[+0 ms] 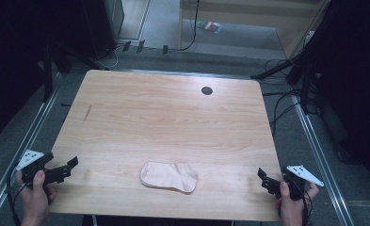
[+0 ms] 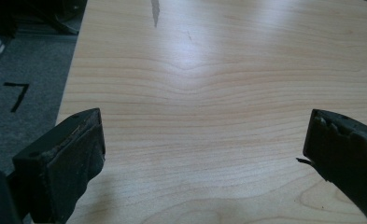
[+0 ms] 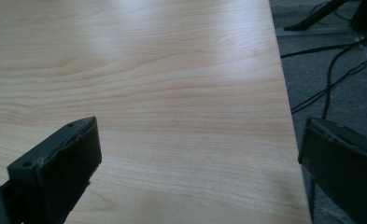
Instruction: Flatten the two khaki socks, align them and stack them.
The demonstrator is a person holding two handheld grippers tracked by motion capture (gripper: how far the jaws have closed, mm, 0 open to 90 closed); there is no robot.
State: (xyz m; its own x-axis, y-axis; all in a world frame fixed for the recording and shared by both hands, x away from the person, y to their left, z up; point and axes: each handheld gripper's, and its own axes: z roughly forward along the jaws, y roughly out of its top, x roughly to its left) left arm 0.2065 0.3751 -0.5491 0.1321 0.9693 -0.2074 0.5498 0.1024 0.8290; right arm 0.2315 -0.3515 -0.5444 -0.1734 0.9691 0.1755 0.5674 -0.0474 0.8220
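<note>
Pink sock [image 1: 169, 176] on wooden table [image 1: 164, 117] — left claw [image 1: 66, 168], right claw [image 1: 263, 178] both agape.

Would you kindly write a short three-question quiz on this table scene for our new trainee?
1. True or false: the left gripper is shut on the sock.
2. What lies between the two grippers? A) sock B) cup C) book
3. Fill in: the right gripper has its jaws ____.

Key: 1 false, both grippers are open and apart from the sock; 2 A, the pale pink sock lies flat near the table's front edge; 3 open.
</note>
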